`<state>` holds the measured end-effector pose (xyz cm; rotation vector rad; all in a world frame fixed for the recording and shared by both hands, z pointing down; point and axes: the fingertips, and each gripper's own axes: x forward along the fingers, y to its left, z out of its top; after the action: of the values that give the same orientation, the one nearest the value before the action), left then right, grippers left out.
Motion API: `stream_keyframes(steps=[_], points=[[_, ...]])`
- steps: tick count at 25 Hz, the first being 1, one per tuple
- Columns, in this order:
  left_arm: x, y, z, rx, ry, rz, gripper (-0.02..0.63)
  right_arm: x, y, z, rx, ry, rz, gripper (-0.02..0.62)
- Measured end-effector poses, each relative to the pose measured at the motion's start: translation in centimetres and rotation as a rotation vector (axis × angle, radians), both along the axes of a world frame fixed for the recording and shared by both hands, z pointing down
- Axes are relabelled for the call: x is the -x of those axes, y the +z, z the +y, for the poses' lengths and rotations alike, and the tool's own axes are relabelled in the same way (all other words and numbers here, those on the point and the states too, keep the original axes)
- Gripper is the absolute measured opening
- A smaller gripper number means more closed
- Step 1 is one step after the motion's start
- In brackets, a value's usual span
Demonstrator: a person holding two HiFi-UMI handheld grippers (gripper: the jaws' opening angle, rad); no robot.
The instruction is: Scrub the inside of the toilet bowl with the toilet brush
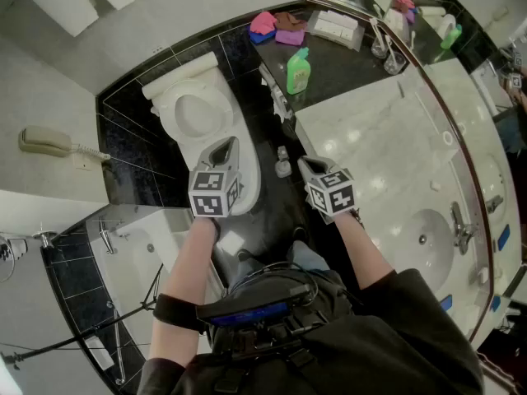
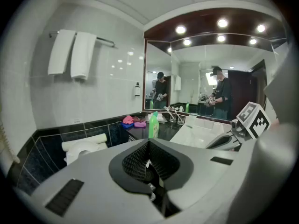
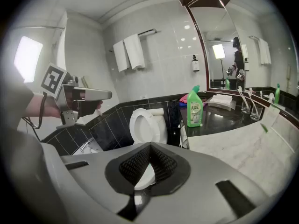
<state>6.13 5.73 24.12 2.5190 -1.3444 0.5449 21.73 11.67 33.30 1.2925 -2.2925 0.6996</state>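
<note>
Presently left gripper [image 1: 222, 150] and right gripper [image 1: 312, 168] both have jaws closed and empty. Toilet brush not clearly seen, so a shut reach near the toilet bowl [image 1: 194, 113] risks toppling it.

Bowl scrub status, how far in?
Done: only that the toilet has its lid up. In hand: nothing; left gripper and right gripper are both shut and empty. Left: fetch the brush, which I can't pick out, and all the scrubbing.

Bright, even light from ceiling spotlights [image 2: 222, 23] — fisheye bending, dark vignetted corners.
</note>
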Motion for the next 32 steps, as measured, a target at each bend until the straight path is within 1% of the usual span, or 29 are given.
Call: stream_keyframes(steps=[5, 9, 13, 16, 19, 22, 26, 32], points=[[5.6, 1.9, 1.3, 0.026, -0.094, -0.006, -0.002, 4.1, 0.2, -0.7, -0.004, -0.051, -0.006, 0.002], [11.2, 3.3, 3.2, 0.038, -0.206, -0.018, -0.002, 8.2, 0.1, -1.0, -0.011, -0.116, -0.004, 0.002], [16.2, 4.6, 6.4, 0.058, -0.292, -0.049, -0.002, 12.2, -0.3, -0.8, -0.042, -0.166, 0.003, 0.002], [20.1, 7.1, 8.9, 0.081, -0.369, -0.072, -0.002, 15.2, -0.4, 0.0, -0.049, -0.205, -0.001, 0.002], [22.7, 9.3, 11.4, 0.12, -0.434, -0.073, -0.002, 17.6, 0.1, 1.2, -0.039, -0.253, -0.002, 0.002], [23.8, 10.3, 12.7, 0.147, -0.454, -0.072, -0.002, 18.8, 0.3, 2.1, -0.029, -0.271, -0.002, 0.002], [23.9, 10.2, 12.8, 0.153, -0.448, -0.063, -0.002, 19.4, 0.4, 2.6, -0.019, -0.275, 0.004, 0.002], [21.4, 10.2, 12.3, 0.152, -0.421, -0.061, -0.002, 17.6, 0.9, 2.4, -0.005, -0.258, 0.007, 0.002]])
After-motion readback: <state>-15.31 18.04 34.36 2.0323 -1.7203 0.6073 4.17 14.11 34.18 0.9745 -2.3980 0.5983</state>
